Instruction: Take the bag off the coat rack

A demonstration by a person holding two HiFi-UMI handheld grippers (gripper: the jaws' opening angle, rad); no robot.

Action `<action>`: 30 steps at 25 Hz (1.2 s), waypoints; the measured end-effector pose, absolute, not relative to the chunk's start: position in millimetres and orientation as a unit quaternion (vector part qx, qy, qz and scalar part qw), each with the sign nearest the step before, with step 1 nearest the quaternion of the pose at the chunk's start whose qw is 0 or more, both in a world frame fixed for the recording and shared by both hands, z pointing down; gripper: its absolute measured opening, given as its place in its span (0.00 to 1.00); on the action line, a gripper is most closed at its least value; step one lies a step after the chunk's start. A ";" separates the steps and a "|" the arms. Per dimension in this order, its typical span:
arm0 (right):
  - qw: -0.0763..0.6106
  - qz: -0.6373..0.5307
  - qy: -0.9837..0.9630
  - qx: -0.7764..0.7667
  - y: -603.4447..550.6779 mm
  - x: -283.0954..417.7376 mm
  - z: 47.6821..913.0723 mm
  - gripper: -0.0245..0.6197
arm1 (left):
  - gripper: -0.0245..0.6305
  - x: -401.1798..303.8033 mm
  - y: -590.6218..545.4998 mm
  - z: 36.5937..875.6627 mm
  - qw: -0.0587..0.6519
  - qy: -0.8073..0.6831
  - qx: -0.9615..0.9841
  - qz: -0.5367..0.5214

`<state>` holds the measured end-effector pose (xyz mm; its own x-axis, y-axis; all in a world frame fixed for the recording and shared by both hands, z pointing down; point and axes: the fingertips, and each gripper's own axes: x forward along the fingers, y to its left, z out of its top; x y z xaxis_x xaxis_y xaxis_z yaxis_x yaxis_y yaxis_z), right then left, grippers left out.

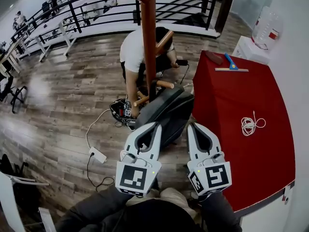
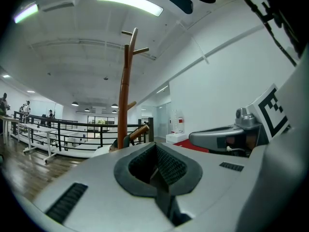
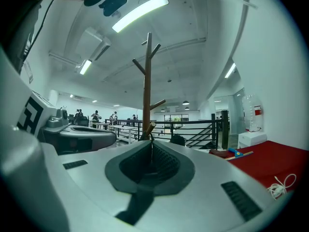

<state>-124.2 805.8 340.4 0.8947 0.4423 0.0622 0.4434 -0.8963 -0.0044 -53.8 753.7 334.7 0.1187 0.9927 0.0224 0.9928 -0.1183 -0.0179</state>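
Head view: the dark grey bag [image 1: 169, 111] hangs on the coat rack's [image 1: 148, 37] lower pegs, its contents unseen. Left claw [image 1: 156, 125] and right claw [image 1: 191, 126], both fully closed on nothing, flank it.

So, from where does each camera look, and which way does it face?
Head view: on the person's head, steeply down at the bag on the coat rack; left gripper, right gripper, dark sleeves show.
Left gripper view: on that gripper, level along its shut jaws toward the coat rack; right gripper beside.
Right gripper view: likewise, mirrored; left gripper beside.
Gripper views share the coat rack.
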 end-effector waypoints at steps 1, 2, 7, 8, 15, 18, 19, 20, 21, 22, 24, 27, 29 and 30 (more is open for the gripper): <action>0.009 -0.030 -0.225 -0.974 807.9 -121.8 339.9 0.05 | 0.05 -51.0 754.7 333.9 0.013 -0.661 -0.750 -0.001; 0.009 -0.031 -0.222 -0.974 809.2 -119.7 340.1 0.05 | 0.05 -48.7 754.8 333.6 0.013 -0.658 -0.753 0.000; 0.010 -0.032 -0.206 -0.978 820.3 -109.0 343.9 0.05 | 0.05 -35.1 753.5 337.5 0.014 -0.636 -0.771 -0.008; 0.010 -0.032 -0.202 -0.979 823.9 -106.0 345.4 0.05 | 0.05 -31.2 753.7 339.8 0.018 -0.632 -0.775 -0.010; 0.006 -0.043 -0.151 -0.987 851.3 -83.4 359.0 0.05 | 0.05 -7.4 770.2 339.4 0.030 -0.594 -0.804 -0.007; 0.008 -0.047 -0.126 -0.991 861.9 -71.0 368.0 0.05 | 0.05 1.0 777.1 339.4 0.027 -0.578 -0.816 -0.005; 0.007 -0.049 -0.119 -0.992 865.5 -66.9 370.8 0.05 | 0.05 4.5 779.2 339.7 0.027 -0.573 -0.819 -0.005; 0.006 -0.051 -0.113 -0.992 869.2 -63.6 373.2 0.05 | 0.05 7.8 781.4 340.1 0.028 -0.568 -0.822 -0.004; 0.005 -0.053 -0.109 -0.993 873.1 -61.1 375.6 0.05 | 0.05 10.8 783.5 340.6 0.029 -0.565 -0.824 -0.003; 0.004 -0.055 -0.105 -0.993 877.1 -59.5 377.9 0.05 | 0.05 13.4 785.3 341.2 0.031 -0.562 -0.827 -0.002; 0.000 -0.059 -0.098 -0.993 883.9 -56.8 380.9 0.05 | 0.05 18.0 787.7 342.1 0.030 -0.556 -0.831 -0.002; -0.014 -0.063 -0.081 -0.995 890.1 -55.0 382.2 0.05 | 0.05 22.8 786.5 344.2 0.028 -0.549 -0.835 -0.002; -0.017 -0.066 -0.072 -0.995 894.4 -57.6 385.6 0.05 | 0.05 25.1 783.0 349.2 0.028 -0.545 -0.838 -0.006; -0.018 -0.067 -0.067 -0.995 896.6 -59.6 387.9 0.05 | 0.05 26.0 781.0 352.7 0.030 -0.542 -0.840 -0.010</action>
<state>-59.6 896.6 387.9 0.9820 0.1351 0.1318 0.1303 -0.9905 0.0440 26.0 781.0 352.7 0.4119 0.9099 0.0484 0.9111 -0.4103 -0.0395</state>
